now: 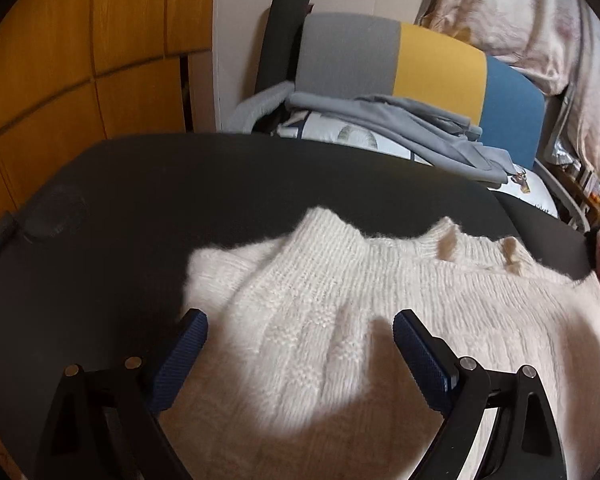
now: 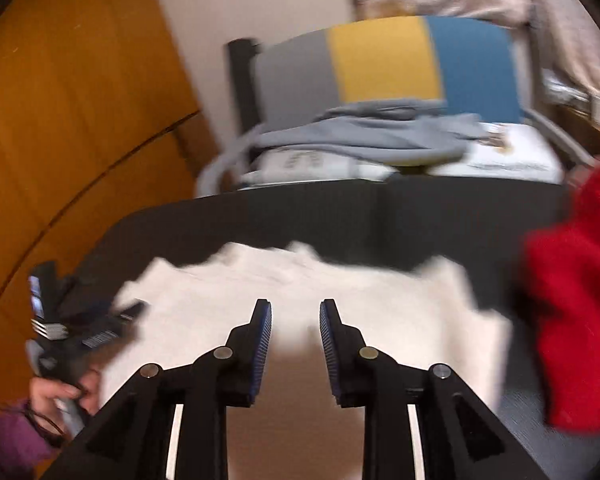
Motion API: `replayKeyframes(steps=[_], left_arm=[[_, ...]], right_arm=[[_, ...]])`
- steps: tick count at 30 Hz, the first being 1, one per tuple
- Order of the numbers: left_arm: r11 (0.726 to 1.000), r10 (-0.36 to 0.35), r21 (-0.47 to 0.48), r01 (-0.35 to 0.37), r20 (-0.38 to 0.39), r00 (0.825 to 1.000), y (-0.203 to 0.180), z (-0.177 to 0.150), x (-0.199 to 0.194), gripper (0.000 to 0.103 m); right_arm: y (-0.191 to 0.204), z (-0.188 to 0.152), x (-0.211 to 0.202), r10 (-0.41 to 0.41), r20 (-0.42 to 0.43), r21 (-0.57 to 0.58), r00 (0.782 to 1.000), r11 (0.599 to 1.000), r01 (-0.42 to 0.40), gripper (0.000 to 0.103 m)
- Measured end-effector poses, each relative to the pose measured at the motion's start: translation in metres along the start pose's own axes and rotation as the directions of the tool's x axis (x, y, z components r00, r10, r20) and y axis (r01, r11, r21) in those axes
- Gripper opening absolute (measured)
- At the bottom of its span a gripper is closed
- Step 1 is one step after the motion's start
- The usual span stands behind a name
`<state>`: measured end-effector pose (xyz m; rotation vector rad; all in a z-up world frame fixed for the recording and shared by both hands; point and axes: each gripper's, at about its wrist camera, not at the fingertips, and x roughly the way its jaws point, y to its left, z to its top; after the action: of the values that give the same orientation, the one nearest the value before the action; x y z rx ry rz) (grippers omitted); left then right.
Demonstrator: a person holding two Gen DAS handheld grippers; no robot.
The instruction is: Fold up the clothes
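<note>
The left gripper [image 1: 300, 334], its blue pads spread wide and holding nothing, hovers over the white knit sweater [image 1: 340, 300], whose collar lies just ahead of the tips on the black table [image 1: 160, 184]. To its right, the right gripper [image 2: 296, 318] stands partly apart and empty above the same sweater, with a red garment [image 2: 572, 300] off to its right. The sweater lies spread, collar away, which fits laying out or mid-fold; any fold calls for pinching an edge.

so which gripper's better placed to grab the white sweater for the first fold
Left, probably. The left gripper is wide open, low over the white sweater near its collar. The right gripper hovers with its jaws narrower.
</note>
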<state>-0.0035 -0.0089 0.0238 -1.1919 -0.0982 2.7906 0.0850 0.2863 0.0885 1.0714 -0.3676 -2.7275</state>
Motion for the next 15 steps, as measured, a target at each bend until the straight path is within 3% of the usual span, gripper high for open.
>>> replayKeyframes(steps=[2,3,6,9,11,14,15], left_arm=[[1.0,-0.004,-0.017,0.003,-0.038,0.999,0.001,-0.003,0.011,0.096],[1.0,-0.012,-0.027,0.011,-0.041,0.999,0.002,-0.006,0.012,0.097],[0.999,-0.029,-0.041,0.028,-0.039,0.999,0.004,-0.009,0.01,0.097],[1.0,-0.012,-0.021,0.011,-0.059,0.998,-0.001,-0.004,0.007,0.097],[1.0,-0.014,-0.008,0.013,-0.051,0.999,-0.007,0.003,0.003,0.097],[0.999,-0.013,0.044,0.014,-0.025,1.0,-0.019,0.013,0.006,0.098],[0.997,-0.008,0.075,0.011,-0.043,0.999,-0.022,0.012,0.013,0.1]], right_arm=[[0.022,0.018,0.039,0.119,-0.069,-0.028,0.991,0.992,-0.121,0.025],[0.03,0.023,0.057,0.135,-0.105,-0.053,0.985,0.989,-0.141,0.025],[0.062,0.039,0.122,0.051,-0.218,-0.211,0.975,0.973,-0.098,0.025],[0.078,0.041,0.168,-0.012,-0.289,-0.298,0.957,0.951,-0.078,0.025],[0.081,0.038,0.186,-0.033,-0.313,-0.3,0.949,0.952,-0.066,0.025],[0.063,0.035,0.191,-0.037,-0.292,-0.195,0.956,0.981,-0.022,0.008],[0.057,0.035,0.193,-0.039,-0.285,-0.159,0.958,0.987,-0.008,0.007]])
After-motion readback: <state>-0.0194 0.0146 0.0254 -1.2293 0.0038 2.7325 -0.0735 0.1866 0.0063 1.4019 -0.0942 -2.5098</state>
